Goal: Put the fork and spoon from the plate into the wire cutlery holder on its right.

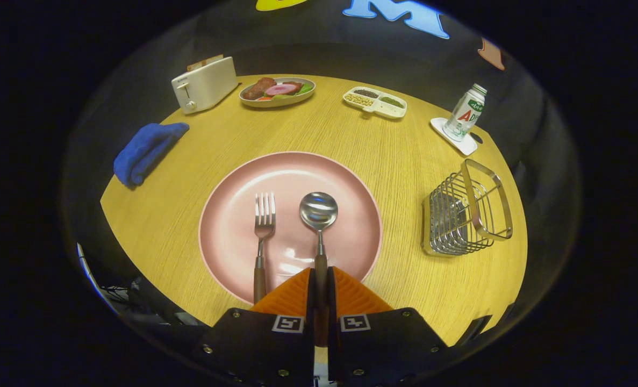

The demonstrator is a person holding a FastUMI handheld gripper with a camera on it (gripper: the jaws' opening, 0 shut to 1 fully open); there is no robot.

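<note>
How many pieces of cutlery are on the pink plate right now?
2. The fork lies on the pink plate, just left of the gripper. The spoon lies beside it, its handle clamped between the fingers. None seems hidden.

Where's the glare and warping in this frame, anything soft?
Gripper view: glare on the pink plate just ahead of the gripper, shut on the spoon handle, whose bowl also glints; fisheye bows the table edge; the wire holder leans; focus sharp throughout.
</note>
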